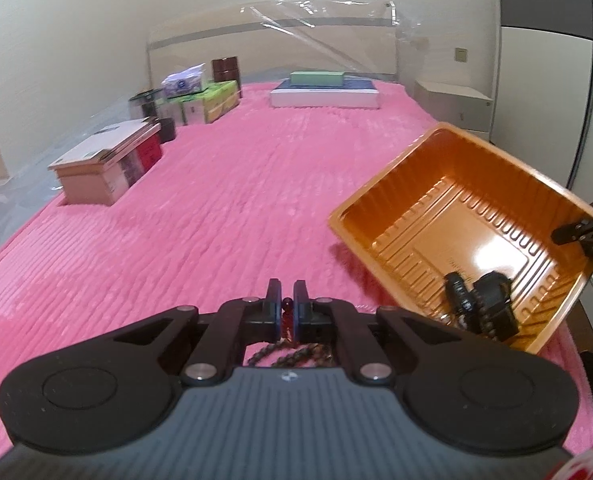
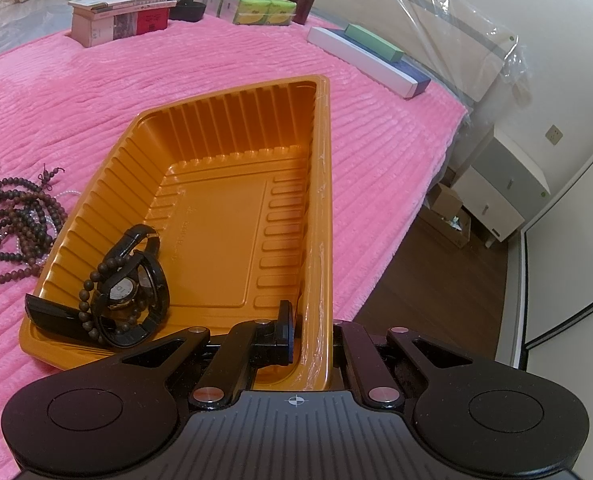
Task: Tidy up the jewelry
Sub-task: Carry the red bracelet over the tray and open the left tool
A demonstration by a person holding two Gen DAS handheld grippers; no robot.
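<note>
Right, left wrist view first. The left gripper (image 1: 287,305) is clamped on a string of beads (image 1: 287,309): a dark red bead sits squeezed between the pads and brown loops hang beneath the fingers, clear of the pink blanket (image 1: 216,208). My read is the strand is being carried toward the orange tray (image 1: 360,200), which lies to the right, tilted with its open side facing this gripper. That tilt looks deliberate: it gives an easy drop-in. A watch (image 1: 492,300) and some beads have slid to the tray's low corner. The other gripper's fingertip shows at the tray's far rim.

Right wrist view. The right gripper (image 2: 310,330) is pinched shut on the tray's (image 2: 320,200) near wall, one finger (image 2: 284,328) inside, the other hidden behind the plastic. It acts as a fixture, holding the tray steady and canted. Inside, the watch (image 2: 130,292) and a bead bracelet (image 2: 86,304) rest in the lower-left corner. A pile of loose bead strands (image 2: 12,228) lies on the blanket (image 2: 376,132) just beside the tray's left wall, so plenty is left to sort. Boxes (image 2: 120,16) along the bed's far edge are well apart and not involved.
</note>
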